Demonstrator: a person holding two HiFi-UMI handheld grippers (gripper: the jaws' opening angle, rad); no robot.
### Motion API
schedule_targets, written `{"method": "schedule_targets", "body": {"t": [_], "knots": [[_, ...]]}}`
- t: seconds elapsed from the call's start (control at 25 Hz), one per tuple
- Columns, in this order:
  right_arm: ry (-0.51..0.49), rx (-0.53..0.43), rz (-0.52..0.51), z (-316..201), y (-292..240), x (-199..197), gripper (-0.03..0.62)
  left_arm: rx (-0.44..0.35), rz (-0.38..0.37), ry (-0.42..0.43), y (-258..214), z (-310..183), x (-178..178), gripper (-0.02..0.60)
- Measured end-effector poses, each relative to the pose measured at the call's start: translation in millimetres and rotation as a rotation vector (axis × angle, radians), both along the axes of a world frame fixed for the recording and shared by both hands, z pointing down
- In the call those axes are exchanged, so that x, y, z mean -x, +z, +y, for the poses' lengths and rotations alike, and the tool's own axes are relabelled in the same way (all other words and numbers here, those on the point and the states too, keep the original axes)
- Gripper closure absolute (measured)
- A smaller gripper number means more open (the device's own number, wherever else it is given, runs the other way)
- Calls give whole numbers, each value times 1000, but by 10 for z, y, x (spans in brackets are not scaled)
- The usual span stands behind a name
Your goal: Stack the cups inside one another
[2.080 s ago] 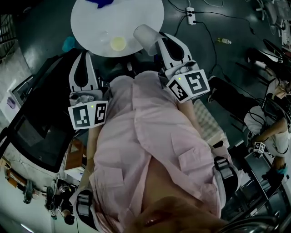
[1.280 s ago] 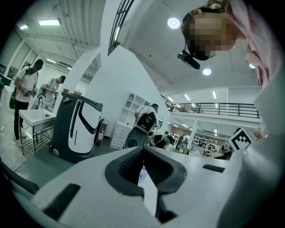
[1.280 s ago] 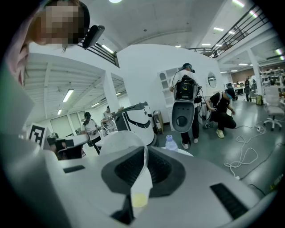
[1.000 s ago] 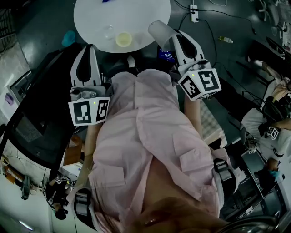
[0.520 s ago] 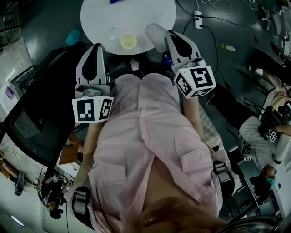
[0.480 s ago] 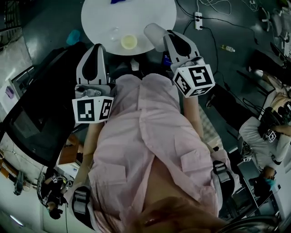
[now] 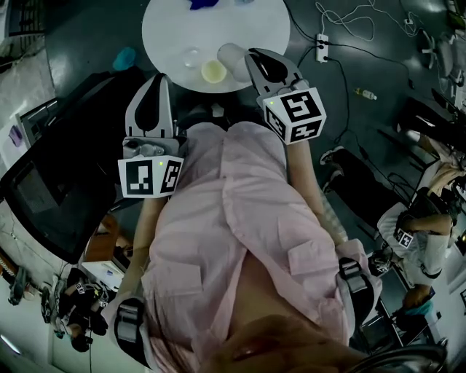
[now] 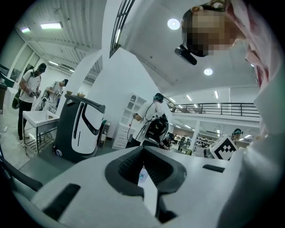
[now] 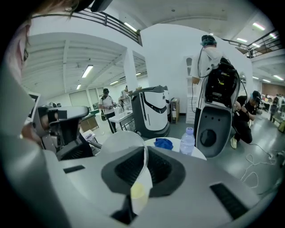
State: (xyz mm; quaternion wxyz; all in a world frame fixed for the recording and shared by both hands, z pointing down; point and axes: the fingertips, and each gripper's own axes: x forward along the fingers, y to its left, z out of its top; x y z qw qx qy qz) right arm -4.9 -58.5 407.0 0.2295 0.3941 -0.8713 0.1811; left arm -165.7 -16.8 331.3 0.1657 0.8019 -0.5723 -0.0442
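A white cup [image 7: 231, 58] lies tilted over the near edge of the round white table [image 7: 247, 22], with my right gripper [image 7: 249, 55] shut on its rim. In the right gripper view the cup's wall [image 9: 119, 144] is pinched between the pads of that gripper [image 9: 144, 153]. Just left of it a yellowish cup [image 7: 213, 71] stands upright on the table, also showing low between the jaws [image 9: 138, 191]. A clear cup [image 7: 191, 57] stands further left. My left gripper [image 7: 157, 79] hovers short of the table edge, its jaws [image 8: 143, 153] shut with nothing in them.
A blue cloth [image 9: 164, 143] and a water bottle [image 9: 187, 140] sit at the far side of the table. A dark chair and desk [image 7: 51, 189] stand at my left. Cables and a power strip [image 7: 322, 45] lie on the floor at right, where people [image 7: 419, 233] work.
My right gripper has swung left and down with the white cup, from beside the table's right edge to right beside the yellowish cup. The left gripper has hardly moved.
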Motion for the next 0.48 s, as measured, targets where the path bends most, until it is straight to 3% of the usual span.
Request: {"method": "schedule_targets", "body": {"t": [0.48], "knots": [[-134, 97, 151, 70, 454, 254, 557, -5, -3, -39, 11, 64, 173, 566]]}}
